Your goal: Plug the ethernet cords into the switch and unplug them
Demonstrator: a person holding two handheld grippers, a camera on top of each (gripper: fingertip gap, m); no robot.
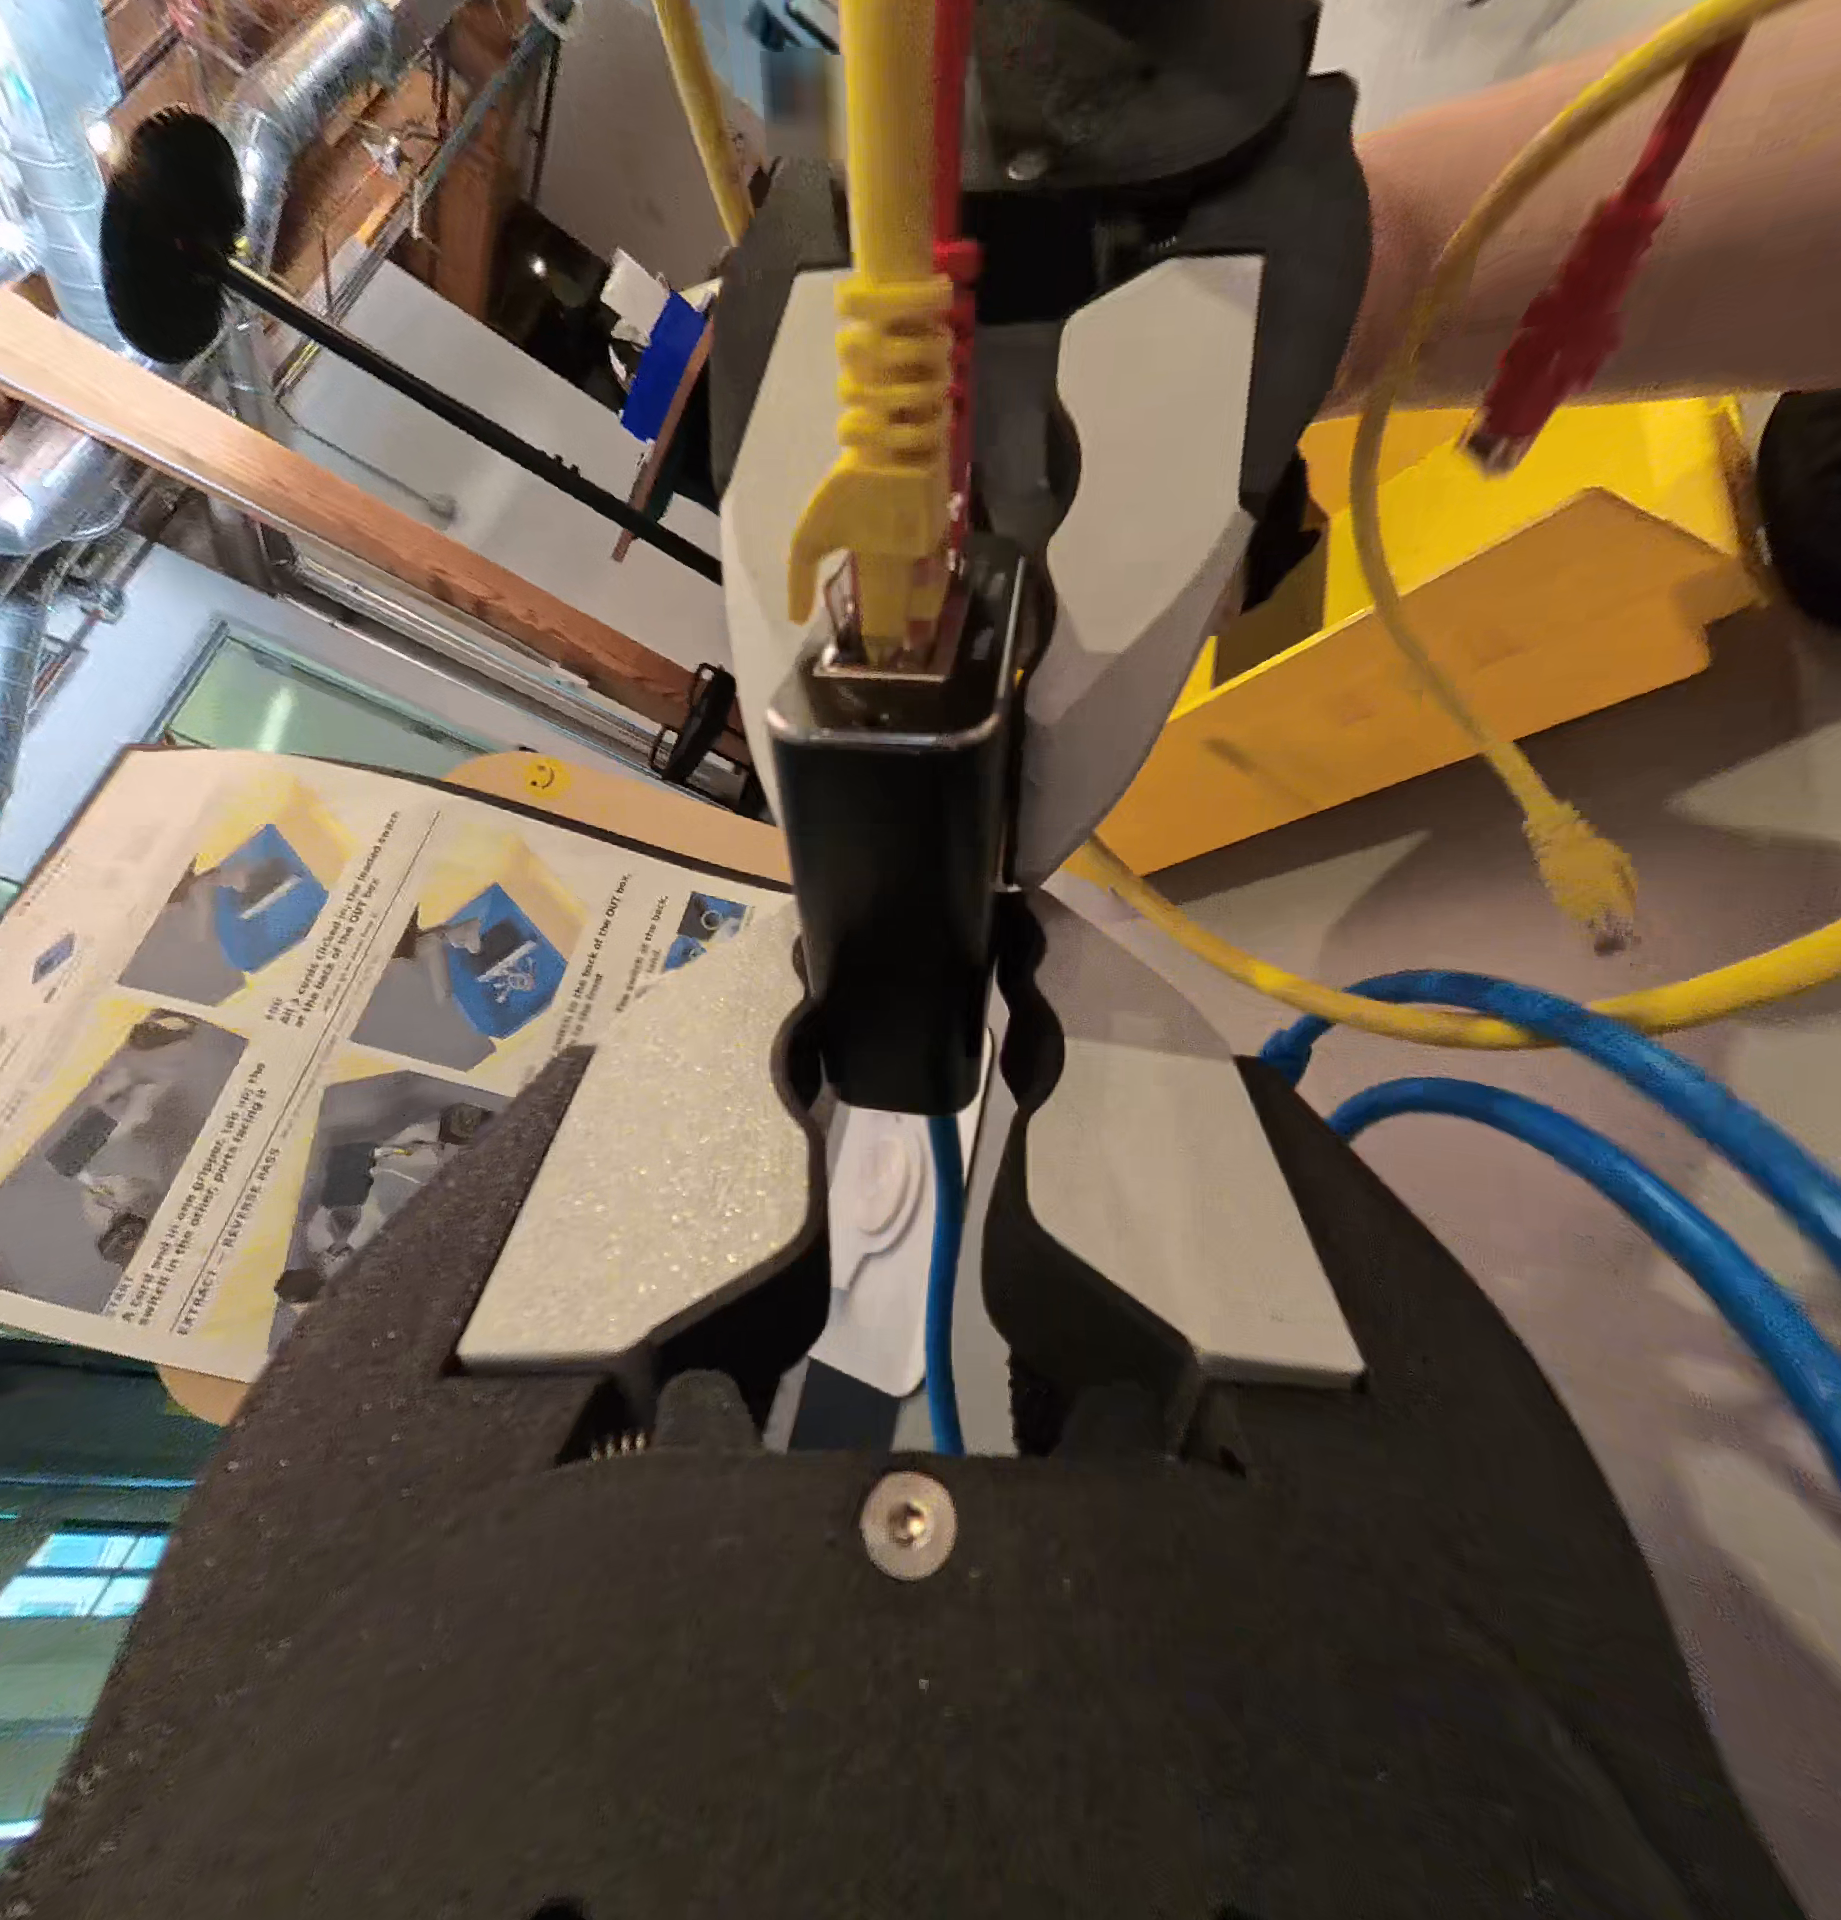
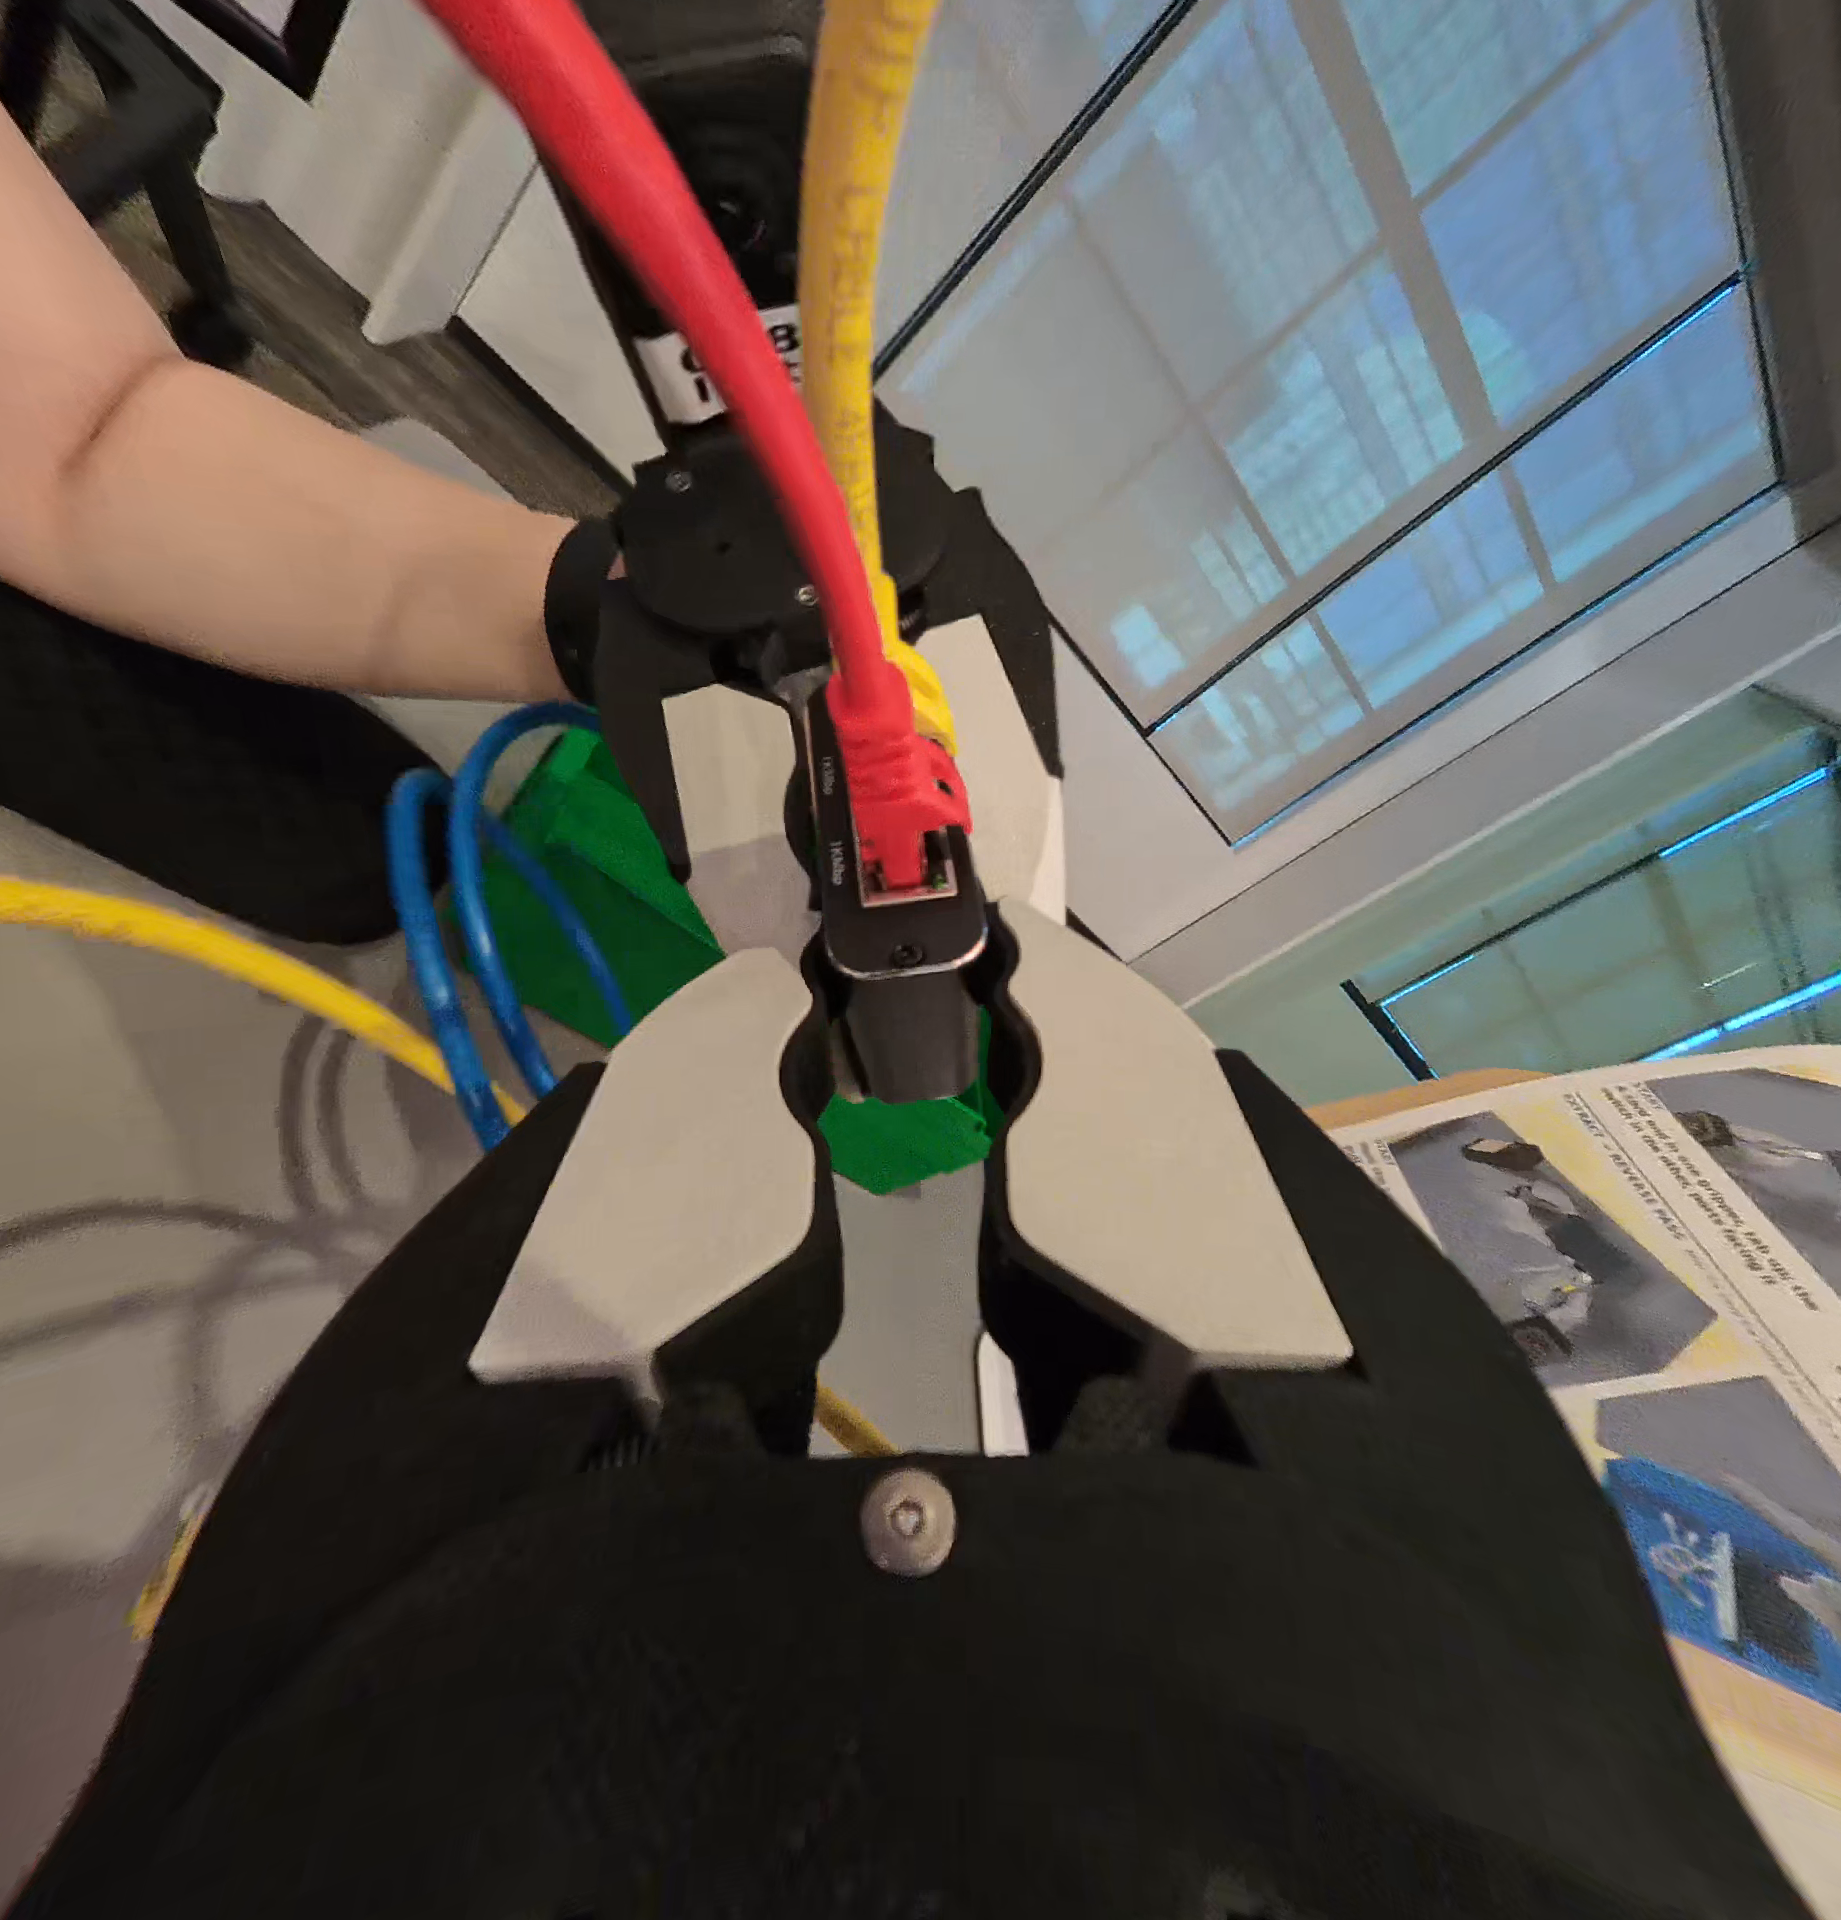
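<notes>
A black switch (image 1: 885, 883) is held in the air between both grippers. My left gripper (image 1: 905, 997) is shut on its near end. My right gripper (image 1: 900, 810) faces it and closes on the far end. A yellow cord's plug (image 1: 885, 436) and a red cord's plug (image 1: 960, 312) sit in the switch's ports. In the right wrist view my right gripper (image 2: 905, 1029) is shut on the switch (image 2: 900, 935). There the red plug (image 2: 895, 800) is in the nearest port, the yellow cord (image 2: 843, 312) is behind it, and the left gripper (image 2: 864, 878) is beyond.
The loose red plug (image 1: 1560, 312) and loose yellow plug (image 1: 1576, 873) dangle at the right. A blue cord (image 1: 1622, 1143) lies coiled on the grey table. A yellow bin (image 1: 1467, 582), a green bin (image 2: 604, 883) and an instruction sheet (image 1: 272, 1039) are nearby. A person's arm (image 2: 220, 540) is at the left. Less than 4 cm separates the two grippers' tips.
</notes>
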